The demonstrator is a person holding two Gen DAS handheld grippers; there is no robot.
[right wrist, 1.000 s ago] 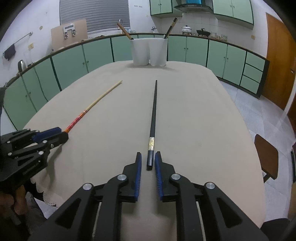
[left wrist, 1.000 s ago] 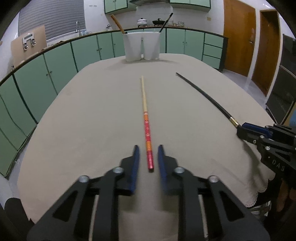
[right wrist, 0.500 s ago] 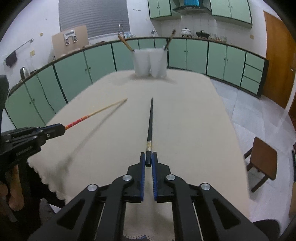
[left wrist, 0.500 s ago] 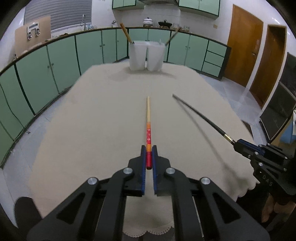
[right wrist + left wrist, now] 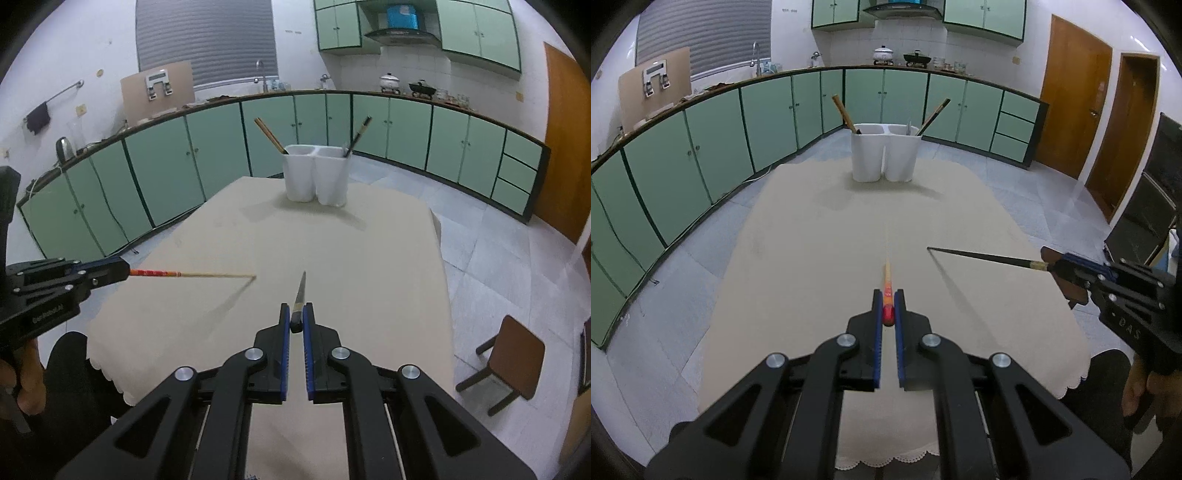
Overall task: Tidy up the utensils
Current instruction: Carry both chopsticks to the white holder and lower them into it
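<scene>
1. The left gripper (image 5: 888,308) is clamped on the red end of a red-and-wood chopstick (image 5: 887,284). Gripping the thick, painted end leaves the thin tip free to lead, which suits dropping it tip-first into a container.

2. The right gripper (image 5: 296,319) is clamped on the blunt end of a black chopstick (image 5: 300,295). Its jaws have just been closing, and the stick sits pinched between the blue pads. The hold is of the same kind as on the left.

3. Both chopsticks hang in the air above the table (image 5: 820,258), clear of the cloth. Each casts a thin shadow on the cloth below its tip, which shows the gap. Each stick runs forward in line with its gripper's fingers and slopes down toward the table.

4. A white two-compartment holder (image 5: 884,153) stands upright at the far end of the table, well apart from both grippers. Each compartment already holds a leaning utensil: a wooden one in the left, a dark one in the right.

5. Judged step: pickup appears done for both sticks; transport to the holder remains.

6. Judged risk: each stick is held only at one end, so it may pivot between the pads if the tip strikes the holder rim.
</scene>
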